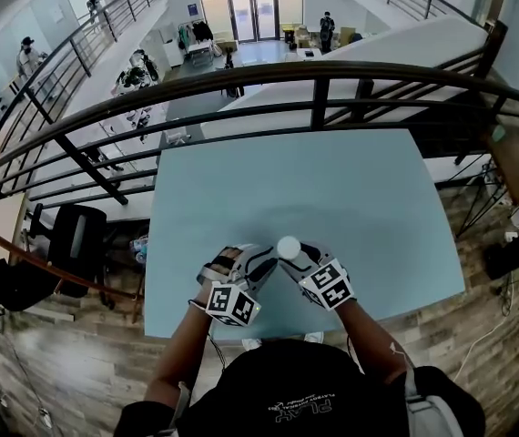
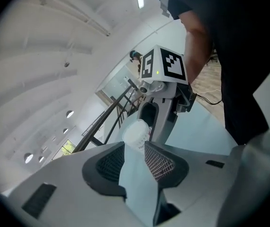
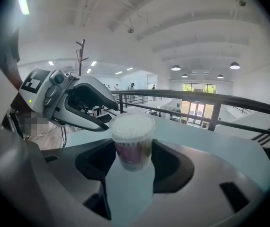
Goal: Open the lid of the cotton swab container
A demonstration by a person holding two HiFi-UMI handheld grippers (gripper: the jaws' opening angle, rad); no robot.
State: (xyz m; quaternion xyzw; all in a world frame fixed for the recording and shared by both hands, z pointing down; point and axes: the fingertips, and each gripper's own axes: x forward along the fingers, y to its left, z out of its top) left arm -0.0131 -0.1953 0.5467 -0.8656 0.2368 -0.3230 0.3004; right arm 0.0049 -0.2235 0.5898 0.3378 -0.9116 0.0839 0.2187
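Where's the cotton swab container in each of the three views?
Head view: cotton swab container low centre, near the front edge of the table.
Left gripper view: container at centre, just beyond the jaw tips.
Right gripper view: container at centre, between the jaws.
Shared landmark: the dark railing.

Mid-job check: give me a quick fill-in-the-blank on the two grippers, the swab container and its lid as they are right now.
1. The right gripper is ___ on the cotton swab container.
2. The left gripper has its jaws ___, with nothing between them.
3. The white lid is ___ the container, not off.
4. The table under both grippers is light ___.

Missing words: shut; open; on; blue.
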